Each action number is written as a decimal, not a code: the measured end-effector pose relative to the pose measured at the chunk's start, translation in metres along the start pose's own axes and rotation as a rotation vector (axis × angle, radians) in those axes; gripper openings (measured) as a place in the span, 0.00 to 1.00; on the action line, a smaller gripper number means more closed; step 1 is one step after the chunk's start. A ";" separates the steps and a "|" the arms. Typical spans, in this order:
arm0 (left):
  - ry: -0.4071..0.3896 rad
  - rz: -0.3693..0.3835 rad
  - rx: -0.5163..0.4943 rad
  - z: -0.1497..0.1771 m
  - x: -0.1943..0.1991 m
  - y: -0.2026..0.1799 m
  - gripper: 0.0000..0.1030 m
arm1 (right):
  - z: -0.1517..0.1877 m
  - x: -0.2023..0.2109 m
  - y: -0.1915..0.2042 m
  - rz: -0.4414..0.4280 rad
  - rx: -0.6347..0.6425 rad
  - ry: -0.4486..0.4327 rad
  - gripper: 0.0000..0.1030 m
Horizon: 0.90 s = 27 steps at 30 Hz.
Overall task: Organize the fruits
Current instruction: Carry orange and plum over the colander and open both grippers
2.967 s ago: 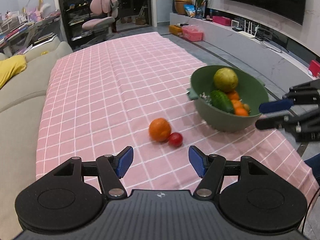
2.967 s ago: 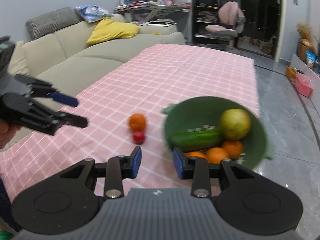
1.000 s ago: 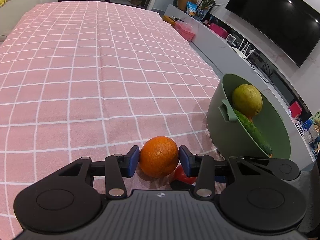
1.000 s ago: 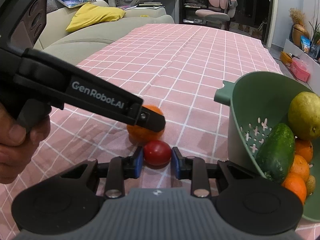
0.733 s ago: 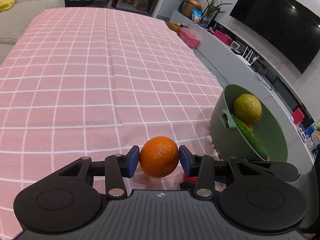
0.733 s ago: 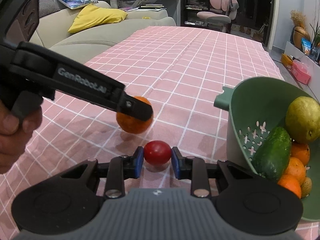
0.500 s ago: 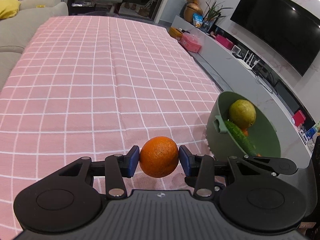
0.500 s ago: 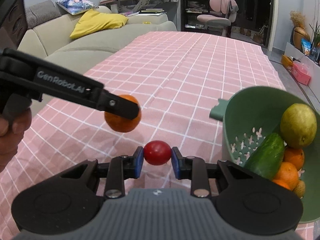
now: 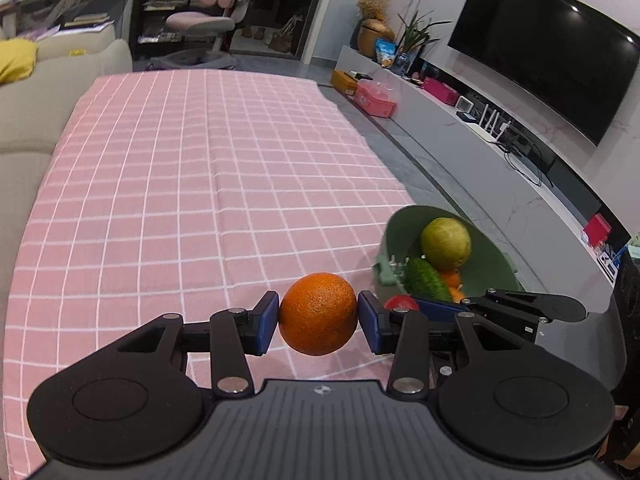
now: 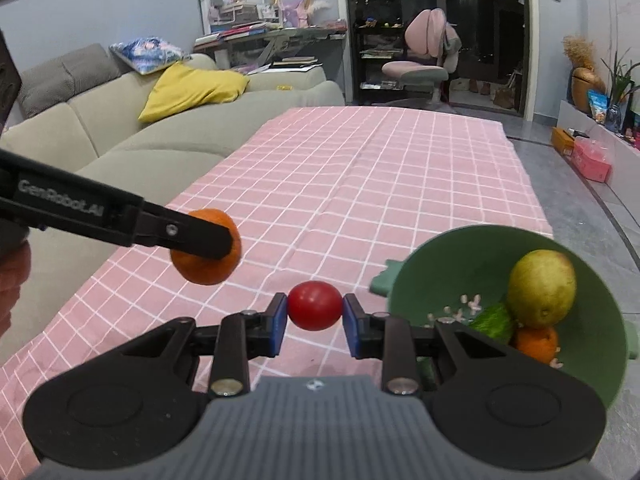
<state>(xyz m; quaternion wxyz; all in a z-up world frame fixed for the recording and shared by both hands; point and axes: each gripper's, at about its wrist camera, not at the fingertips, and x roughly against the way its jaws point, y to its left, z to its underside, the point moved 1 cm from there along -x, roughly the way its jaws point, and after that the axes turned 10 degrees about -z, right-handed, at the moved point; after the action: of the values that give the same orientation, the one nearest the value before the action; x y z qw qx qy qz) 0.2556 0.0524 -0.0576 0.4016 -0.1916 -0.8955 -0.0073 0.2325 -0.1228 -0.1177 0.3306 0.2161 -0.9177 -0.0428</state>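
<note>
The orange (image 9: pixel 318 314) is round, deep-coloured and pebbly-skinned, pinched at its widest part by the left gripper (image 9: pixel 318 322), whose jaws are clenched on it and hold it clear of the worktop (image 9: pixel 180 184). The tomato (image 10: pixel 315 305) is smaller, smooth and glossy red, grasped the same way between the blue pads (image 10: pixel 279 325) of the right gripper (image 10: pixel 315 326), also lifted off the cloth. From the right wrist view, the orange sits left of and slightly beyond the right jaws, with one dark finger of the other tool across its face.

Right of both sets of jaws stands a green colander bowl (image 10: pixel 600 344), near the worktop's edge. In it lie a yellow-green round fruit (image 10: pixel 542 294) on top, a cucumber (image 9: pixel 426 284) below it, and a small orange (image 10: pixel 536 342) tucked underneath.

The worktop wears a pink cloth with a white grid, running far ahead of the jaws. Left of it is a beige sofa (image 10: pixel 120 136) with a yellow cushion (image 10: pixel 192 88); beyond its far end, a pink chair (image 10: pixel 420 68); to the right, a wall-mounted television (image 9: pixel 548 48) over a low white shelf.
</note>
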 end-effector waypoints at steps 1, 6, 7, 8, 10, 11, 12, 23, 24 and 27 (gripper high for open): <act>-0.001 0.000 -0.004 -0.001 0.001 -0.003 0.47 | -0.001 0.003 -0.002 0.002 -0.004 -0.005 0.25; -0.004 0.012 -0.023 -0.004 -0.003 -0.024 0.47 | -0.006 0.022 -0.020 0.017 -0.030 -0.033 0.25; -0.003 0.018 -0.029 -0.005 -0.006 -0.029 0.47 | -0.007 0.025 -0.025 0.021 -0.038 -0.038 0.25; -0.002 0.025 -0.035 -0.005 -0.009 -0.036 0.47 | -0.009 0.029 -0.030 0.028 -0.046 -0.043 0.25; -0.003 0.037 -0.048 -0.006 -0.014 -0.047 0.47 | -0.010 0.036 -0.042 0.041 -0.065 -0.047 0.26; -0.004 0.041 -0.062 -0.007 -0.019 -0.055 0.47 | -0.011 0.038 -0.049 0.047 -0.080 -0.045 0.26; -0.005 0.043 -0.075 -0.006 -0.023 -0.059 0.47 | -0.012 0.040 -0.057 0.054 -0.097 -0.041 0.26; 0.012 0.038 -0.215 -0.003 -0.065 -0.110 0.47 | -0.023 0.030 -0.116 0.096 -0.244 0.015 0.26; 0.015 0.028 -0.227 -0.003 -0.068 -0.112 0.47 | -0.025 0.027 -0.122 0.066 -0.271 0.029 0.26; 0.014 0.007 -0.267 0.000 -0.076 -0.120 0.47 | -0.028 0.015 -0.131 -0.006 -0.338 0.069 0.26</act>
<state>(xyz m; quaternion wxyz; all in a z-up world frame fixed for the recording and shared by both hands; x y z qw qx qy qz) 0.2597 -0.0847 -0.0956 0.3788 -0.2465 -0.8831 -0.1262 0.2878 -0.2457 -0.1167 0.3933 0.1612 -0.8850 -0.1902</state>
